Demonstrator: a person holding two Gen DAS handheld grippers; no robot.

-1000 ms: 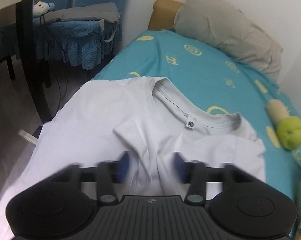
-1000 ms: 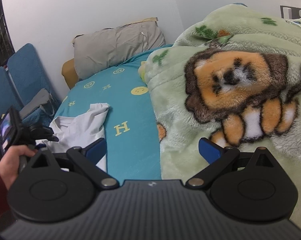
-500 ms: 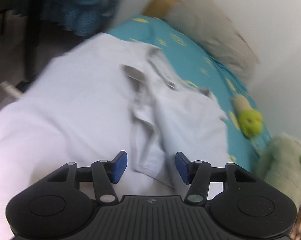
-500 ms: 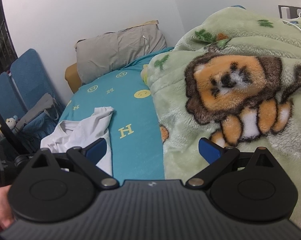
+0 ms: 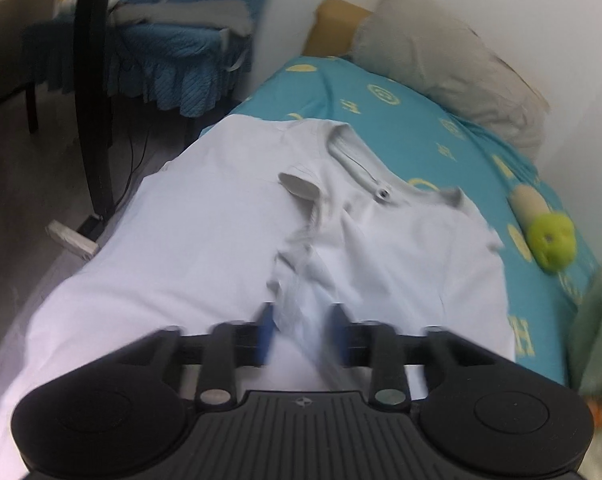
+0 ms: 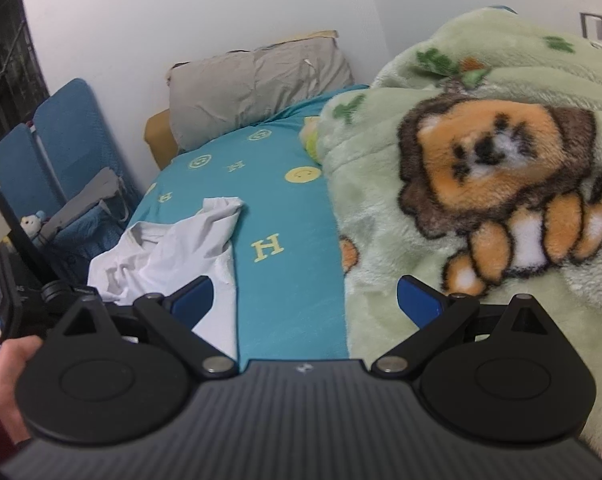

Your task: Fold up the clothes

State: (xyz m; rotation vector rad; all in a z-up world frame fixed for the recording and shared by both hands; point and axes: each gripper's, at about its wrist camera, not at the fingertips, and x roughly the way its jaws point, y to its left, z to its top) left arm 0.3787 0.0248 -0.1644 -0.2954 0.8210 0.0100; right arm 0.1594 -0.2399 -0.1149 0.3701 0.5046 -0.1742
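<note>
A white T-shirt point(image 5: 221, 240) lies spread on the teal bed sheet point(image 5: 401, 120), collar toward the pillow, with a raised fold of cloth down its middle. My left gripper point(image 5: 303, 334) sits low over the shirt with that fold between its blue fingers; the fingers are blurred and partly closed, with a gap still showing. In the right wrist view the shirt point(image 6: 173, 248) lies bunched at the left of the bed. My right gripper point(image 6: 305, 300) is wide open and empty, above the sheet and right of the shirt.
A grey pillow point(image 5: 441, 56) lies at the bed's head. A green plush toy point(image 5: 549, 240) lies right of the shirt. A green lion blanket point(image 6: 481, 180) covers the bed's right side. Blue chairs point(image 5: 173, 52) and a black pole point(image 5: 93, 92) stand left of the bed.
My left gripper's fingers have narrowed around the raised fold of the shirt, and its view swung back toward the pillow. The right gripper has stayed open and shifted slightly.
</note>
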